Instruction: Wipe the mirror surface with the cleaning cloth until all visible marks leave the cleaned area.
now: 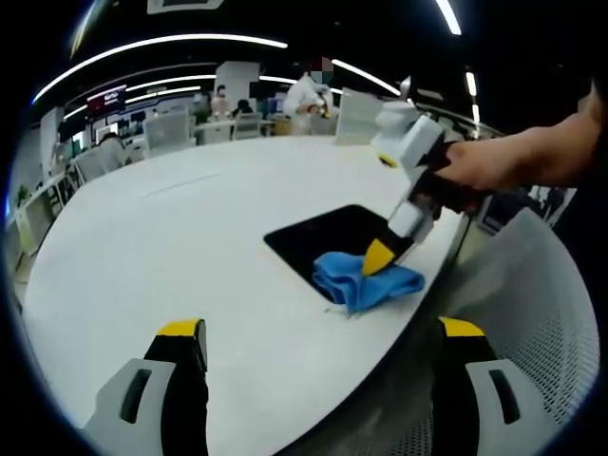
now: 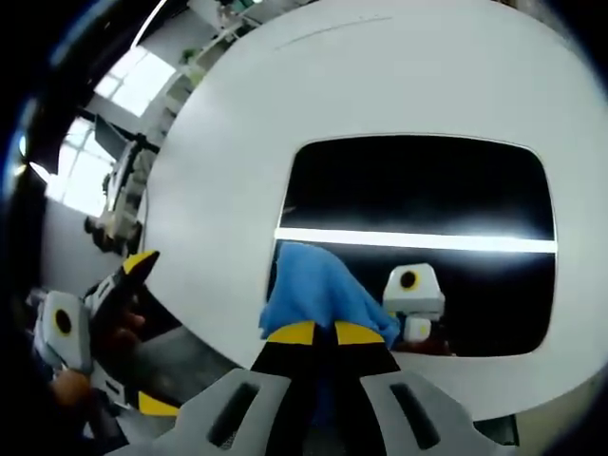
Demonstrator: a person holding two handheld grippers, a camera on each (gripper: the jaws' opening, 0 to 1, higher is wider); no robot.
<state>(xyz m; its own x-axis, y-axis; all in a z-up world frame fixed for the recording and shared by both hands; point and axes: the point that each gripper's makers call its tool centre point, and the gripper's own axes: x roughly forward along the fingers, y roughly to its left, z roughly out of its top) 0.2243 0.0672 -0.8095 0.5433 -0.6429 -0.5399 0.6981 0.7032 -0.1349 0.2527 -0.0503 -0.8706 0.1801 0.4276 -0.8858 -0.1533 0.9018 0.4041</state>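
Mirror: a dark, rounded-corner mirror lies flat on the white tabletop. In the right gripper view it fills the centre and right of the frame; in the left gripper view it is a dark patch right of centre.

Cleaning cloth: a bunched blue cleaning cloth sits on the mirror's lower-left part in the right gripper view. In the left gripper view it lies at the mirror's lower right edge, partly spilling onto the tabletop.

Right tool: the right tool has its yellow-tipped jaws pressed together on the cloth's near edge, so it is gripping the cloth. From the left gripper view it comes down from the upper right, held by a person's hand.

Left tool: the left tool hangs over the tabletop edge with its jaws spread wide and nothing between them. It also shows at the lower left of the right gripper view.

Key relation: the unwiped mirror stretches up and to the right of the cloth in the right gripper view, with its long axis running left to right across the frame. The right tool is the nearer one by far.

Marks: a bright strip across the glass looks like a reflected ceiling light; I cannot tell whether marks are left.

Next move, my guess: sweep the cloth rightward along the long axis.
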